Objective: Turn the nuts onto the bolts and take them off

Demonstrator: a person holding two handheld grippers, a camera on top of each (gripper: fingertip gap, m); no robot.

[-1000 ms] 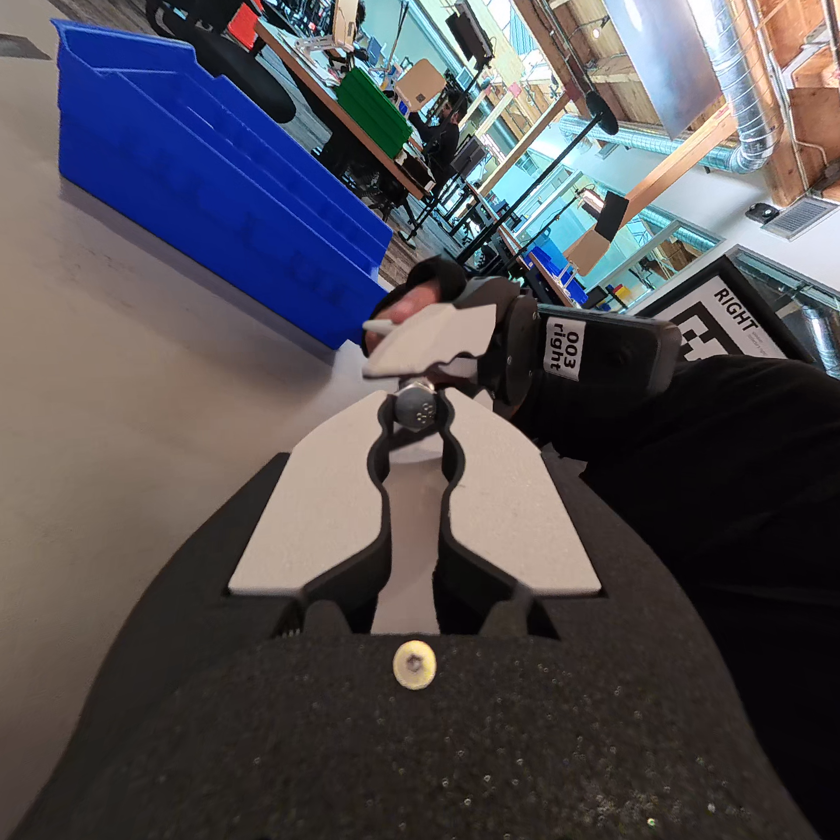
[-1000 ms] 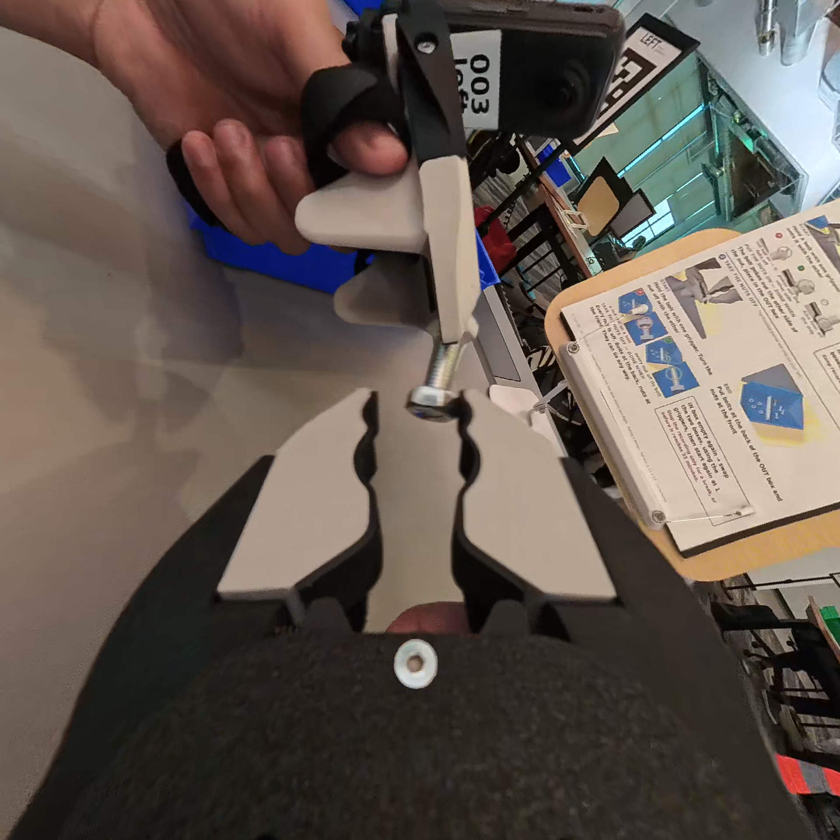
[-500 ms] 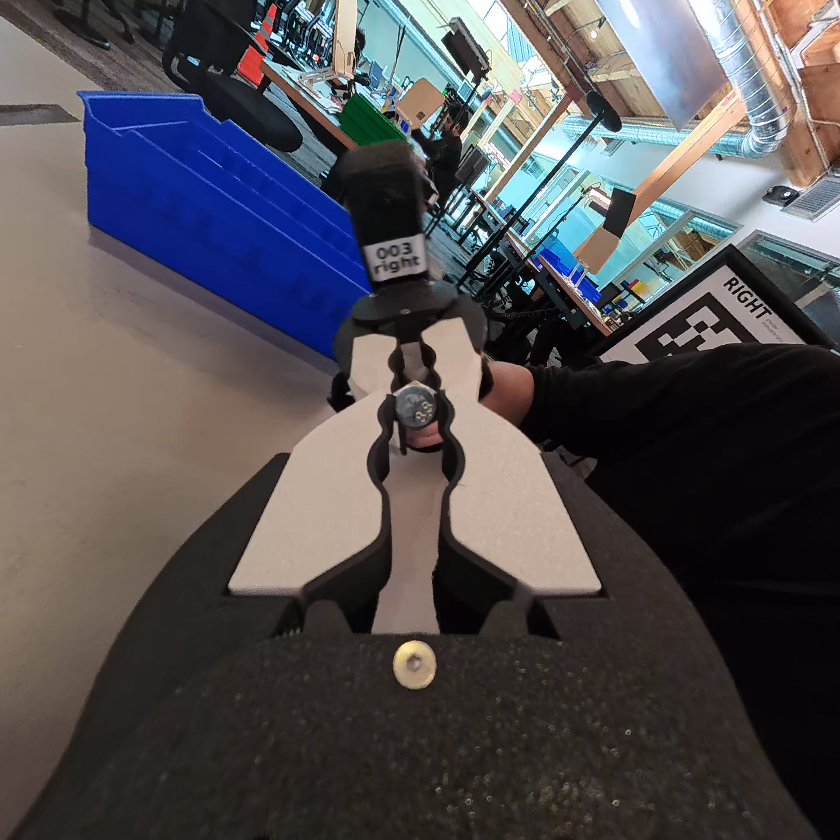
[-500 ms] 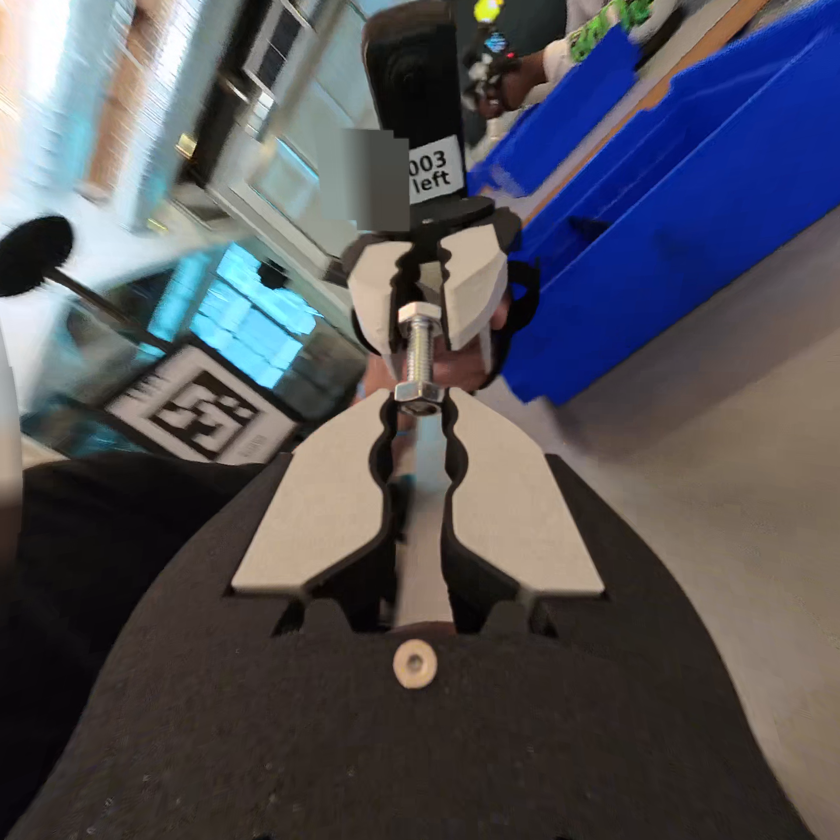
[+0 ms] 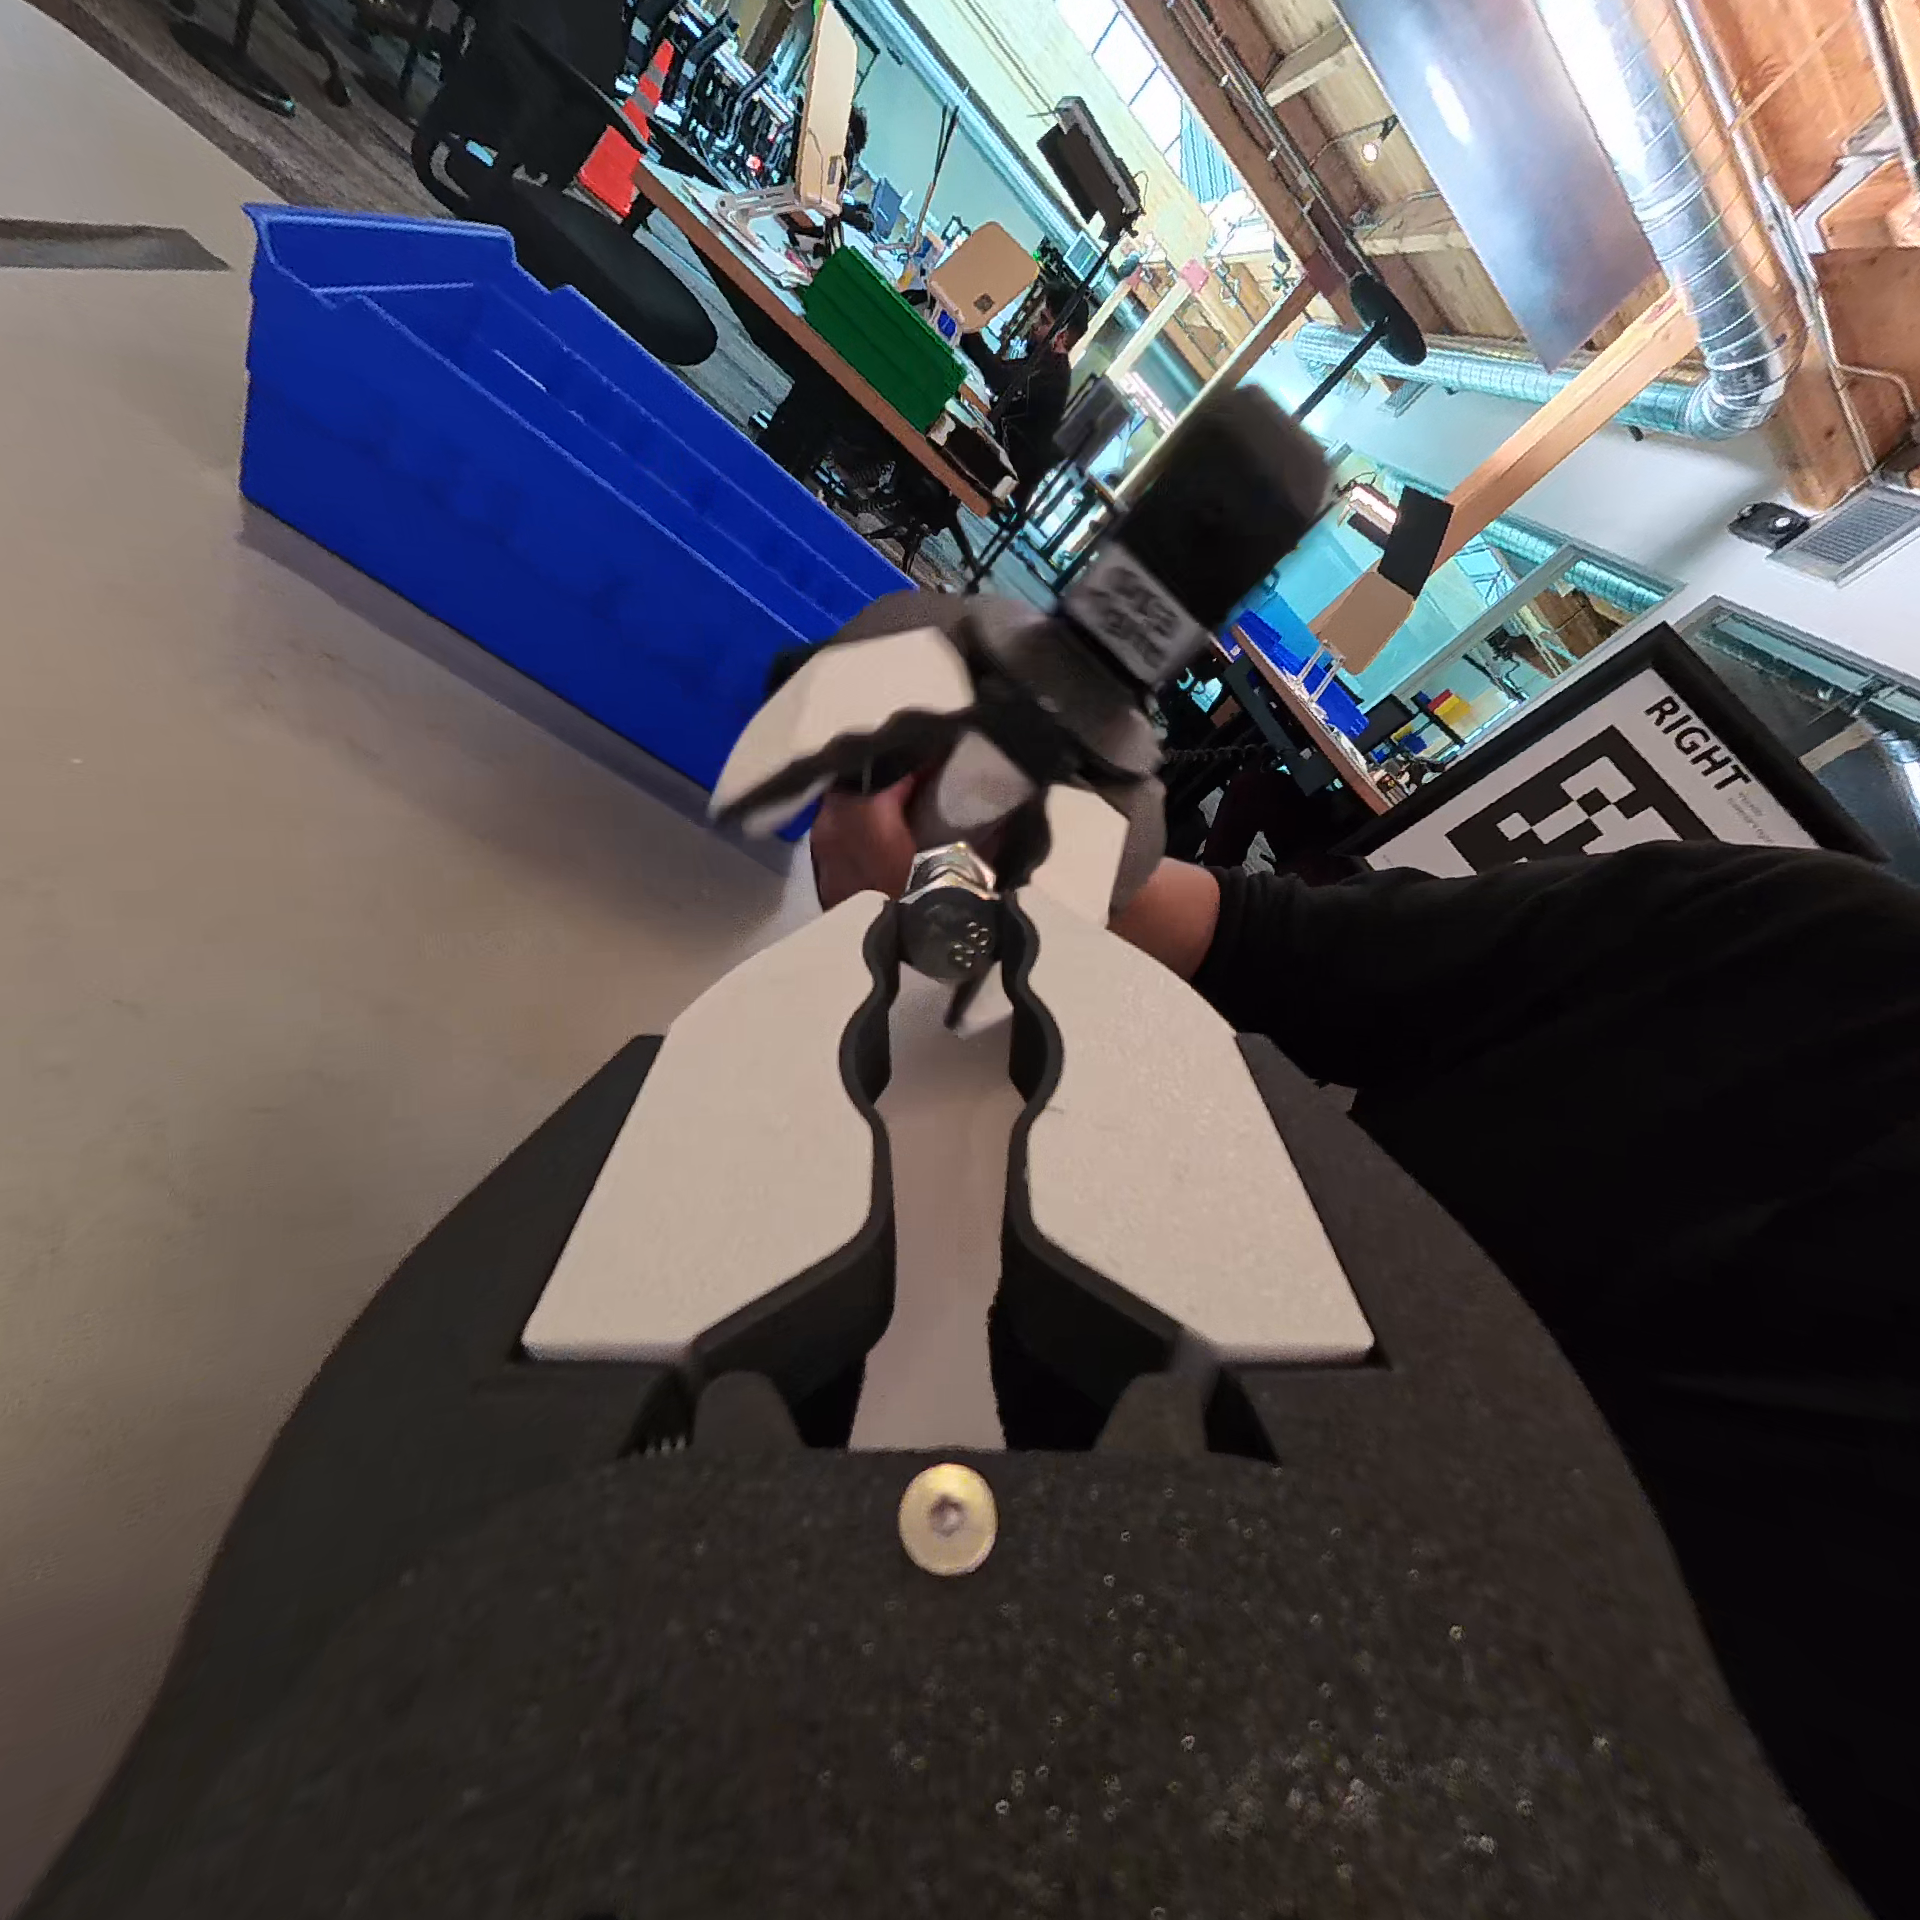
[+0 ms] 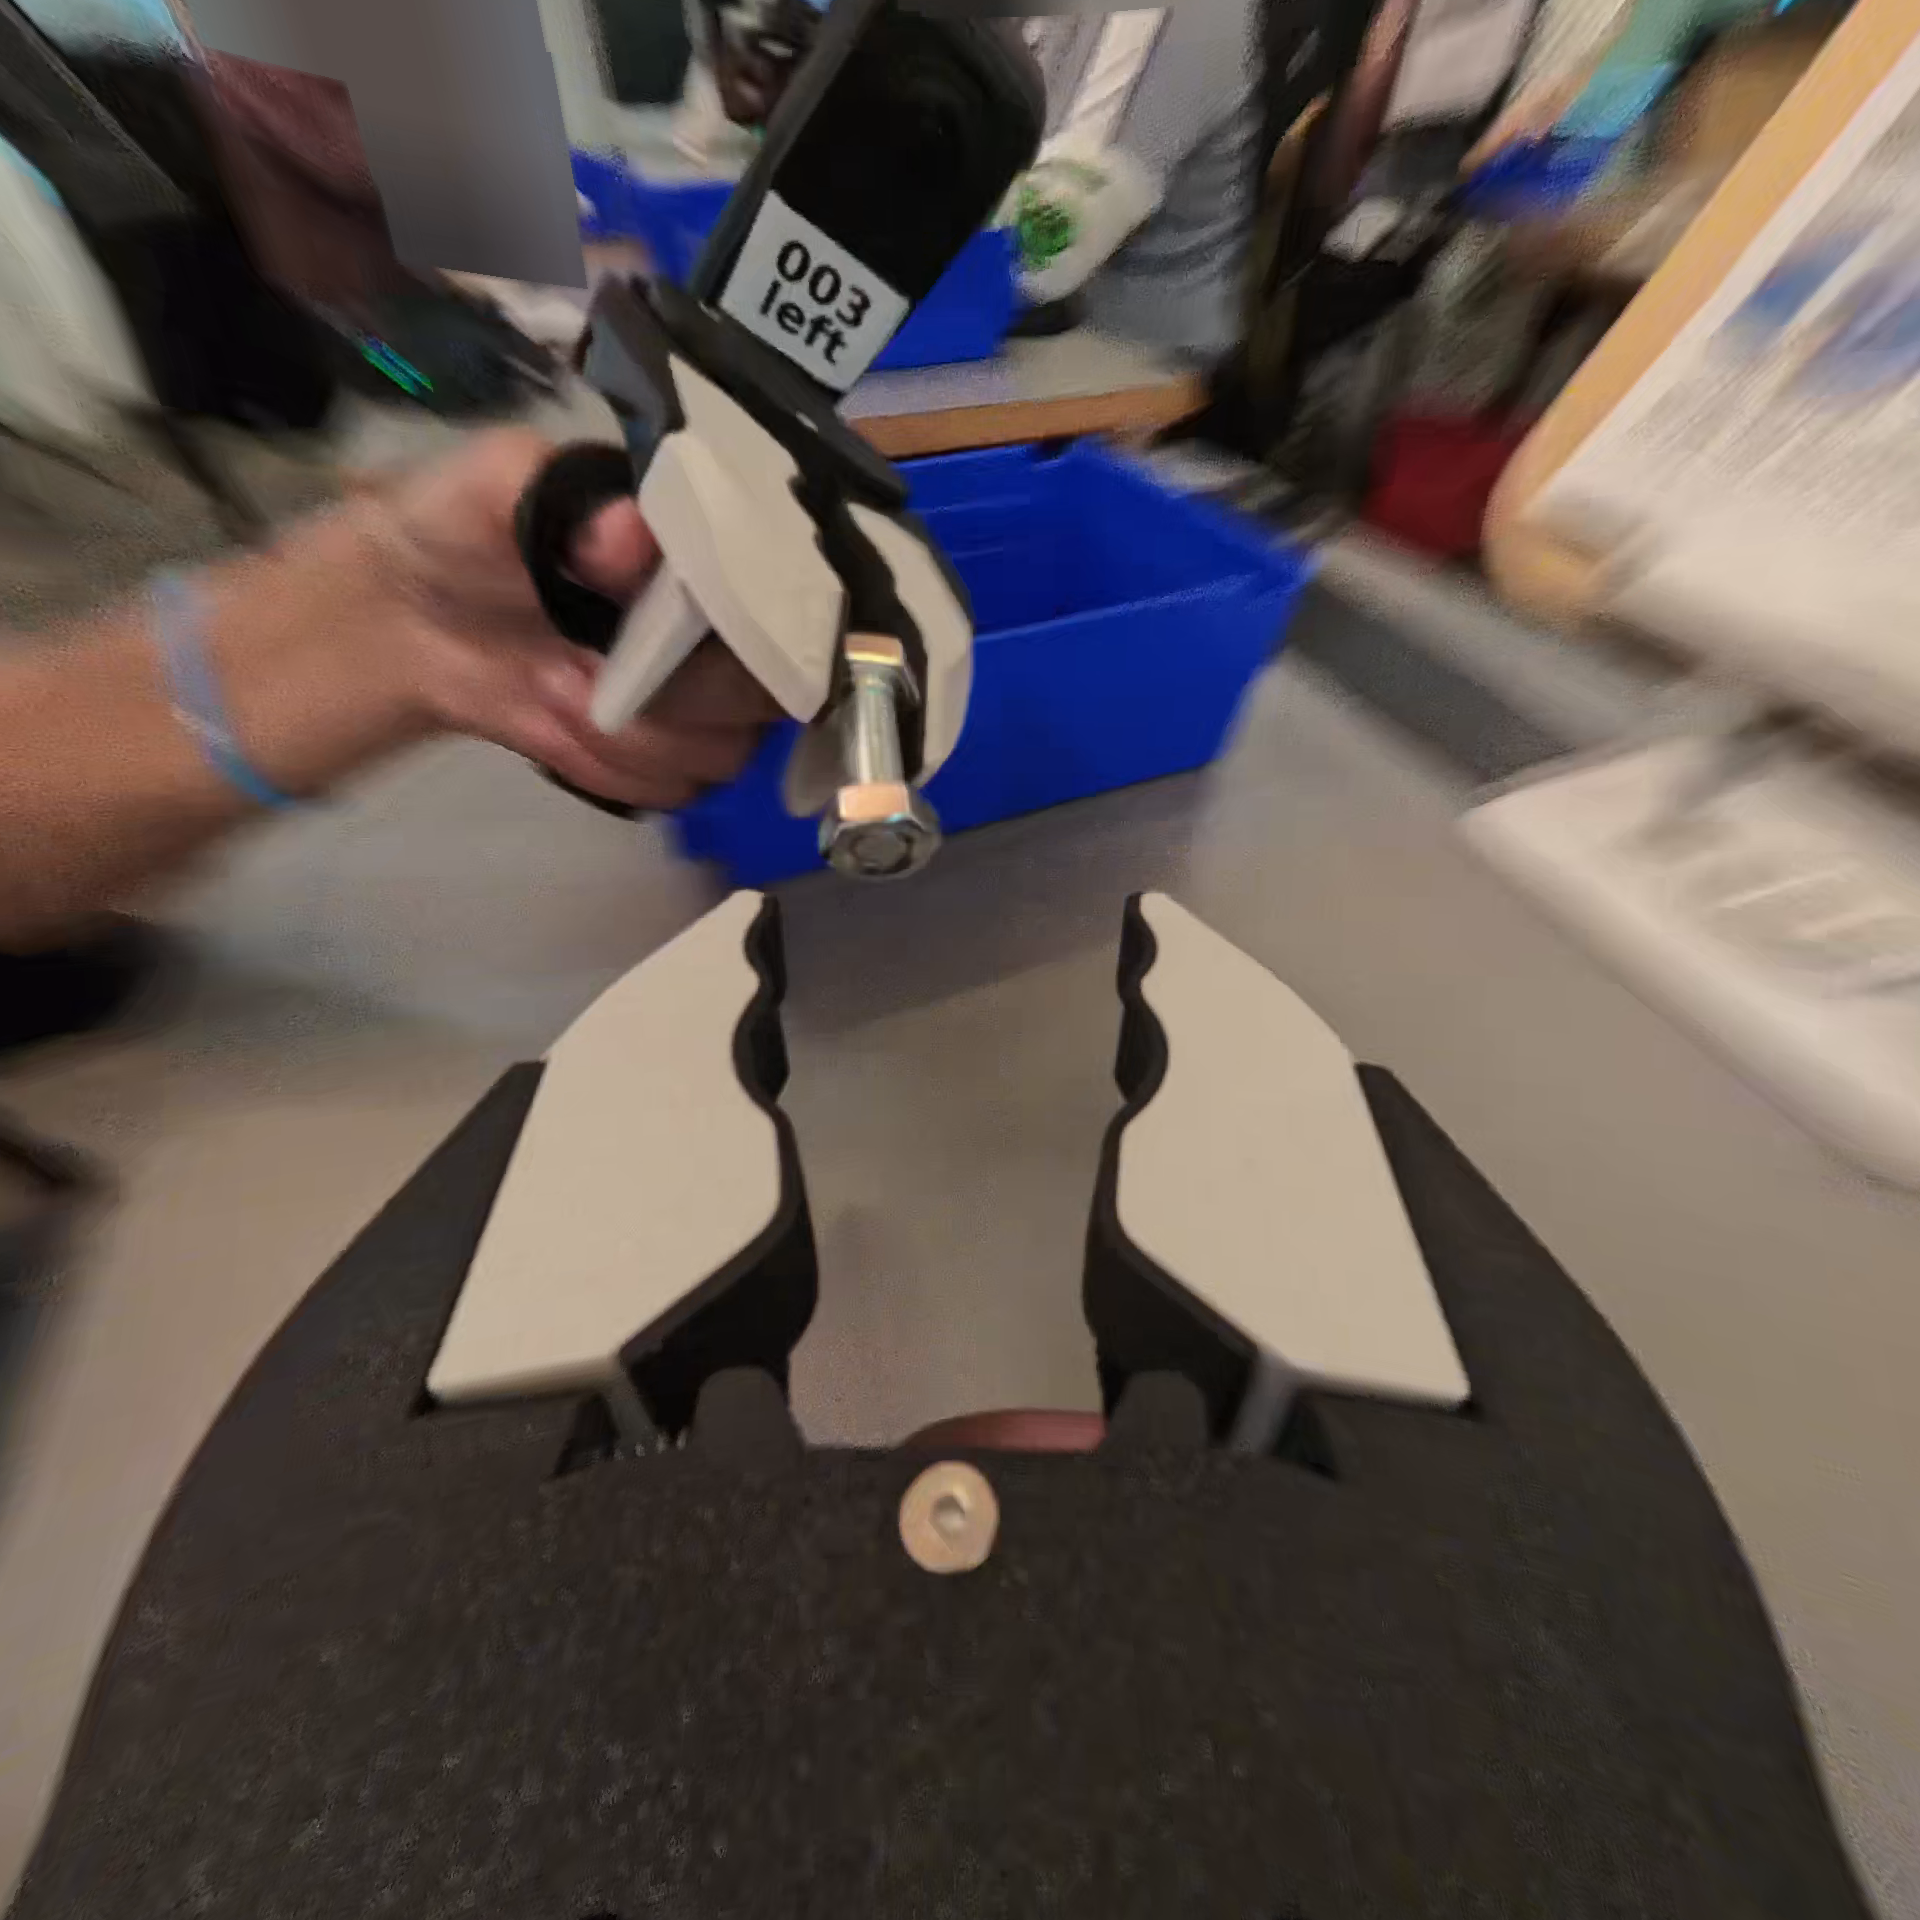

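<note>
1. Left wrist view: left gripper is pinched on the hex head of the bolt, which sits in the notch right at the fingertips.
2. Bolt shank runs away from the camera, mostly hidden behind its own head.
3. Right gripper shows farther off, just past the bolt, tilted and motion-blurred; its fingers look spread apart, though the blur makes that hard to confirm from here.
4. A hand and black sleeve come in from the right, holding that right gripper.
5. Blue bin rests on the grey tabletop, well behind and left of the grippers.
6. A black-framed marker board stands at right, behind the sleeve.
7. Right wrist view: right gripper has its jaws spread wide with nothing between them; only tabletop shows in the gap.
8. Left gripper hangs above and ahead, clamped on the bolt head, held by a bare hand with a blue wristband.
9. Bolt points down toward the camera; the nut sits on its free end, just above and a little left of the right gripper's open tips, not touching them.
10. Blue bin is behind the bolt.
11. Blurred printed sheets on a board at right; detail unreadable.
</note>
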